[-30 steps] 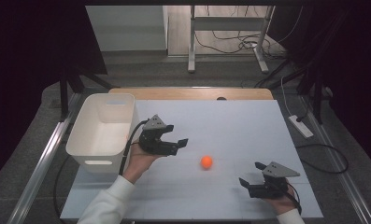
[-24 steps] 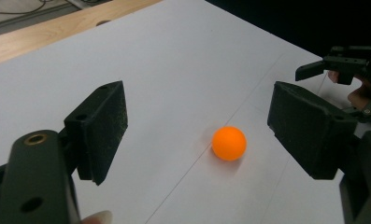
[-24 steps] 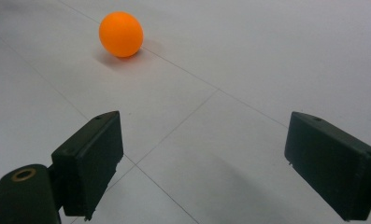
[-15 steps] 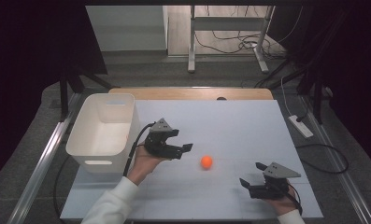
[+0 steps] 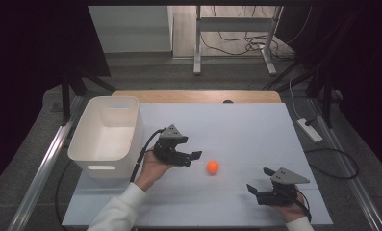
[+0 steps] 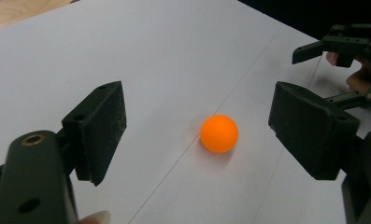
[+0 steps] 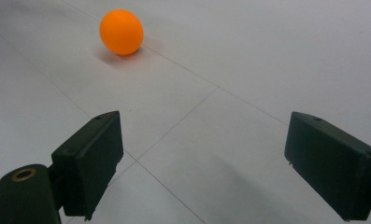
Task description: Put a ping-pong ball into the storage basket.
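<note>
The white table top (image 5: pixel 236 125) spans the middle of the high view, crossed by thin seam lines that also show in both gripper views; a strip of bare wood (image 5: pixel 198 96) runs along its far edge. At its left edge stands the white plastic bin with rounded corners and a slot handle (image 5: pixel 107 137), open side up, its inside bare as far as the high view shows.

My left gripper (image 5: pixel 191 158), black with a grey three-cornered plate on top, sits in my left hand (image 5: pixel 150 169) just right of the bin, its cable curling back toward my white sleeve (image 5: pixel 116 209). It points to the right across the table toward the ball. Its jaws stand wide apart and grip nothing — in the left gripper view the two black pads (image 6: pixel 101 126) flank open table, and the ball lies ahead of them, between their lines but touching neither.

My right gripper (image 5: pixel 257 192), of the same build, rests low near the near right corner of the table in my right hand (image 5: pixel 289 209). Its jaws are likewise spread wide with only table surface between them; it points left, toward the ball, from well apart.

The small orange ball (image 5: pixel 212 167) — smooth, round, matt — lies on the table between the two grippers, near the left one's tips and farther from the right one. It casts a faint shadow and touches nothing but the table.
</note>
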{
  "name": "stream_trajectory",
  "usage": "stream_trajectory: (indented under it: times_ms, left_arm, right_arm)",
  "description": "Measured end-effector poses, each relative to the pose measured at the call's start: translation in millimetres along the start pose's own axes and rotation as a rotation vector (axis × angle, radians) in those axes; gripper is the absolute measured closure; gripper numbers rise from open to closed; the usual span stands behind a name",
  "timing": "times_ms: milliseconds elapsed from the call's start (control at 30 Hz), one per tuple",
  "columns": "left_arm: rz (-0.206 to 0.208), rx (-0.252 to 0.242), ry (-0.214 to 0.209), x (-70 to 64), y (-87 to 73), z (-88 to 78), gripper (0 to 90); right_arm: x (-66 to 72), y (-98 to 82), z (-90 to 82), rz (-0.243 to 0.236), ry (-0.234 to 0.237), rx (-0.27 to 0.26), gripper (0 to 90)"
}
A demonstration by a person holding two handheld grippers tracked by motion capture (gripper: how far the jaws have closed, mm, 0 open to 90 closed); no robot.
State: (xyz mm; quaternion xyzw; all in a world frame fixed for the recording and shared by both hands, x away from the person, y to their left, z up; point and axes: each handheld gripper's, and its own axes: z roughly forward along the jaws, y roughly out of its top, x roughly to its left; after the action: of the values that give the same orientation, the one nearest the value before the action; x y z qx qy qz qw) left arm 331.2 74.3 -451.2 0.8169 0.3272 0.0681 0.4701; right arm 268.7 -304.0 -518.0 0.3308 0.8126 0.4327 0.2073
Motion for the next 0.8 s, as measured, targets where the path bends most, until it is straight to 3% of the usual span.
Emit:
stream_trajectory:
  times_ms: [200,800]
  left_arm:
    - [0.017,0.035,-0.004,-4.6,-1.5,8.2,19.3]
    - [0.027,0.07,-0.015,-9.3,-6.4,19.9,19.3]
  right_arm:
    - [0.2,-0.1,-0.3,-0.002,0.0,0.003,11.4]
    - [0.0,-0.5,-0.4,-0.002,0.0,0.006,11.4]
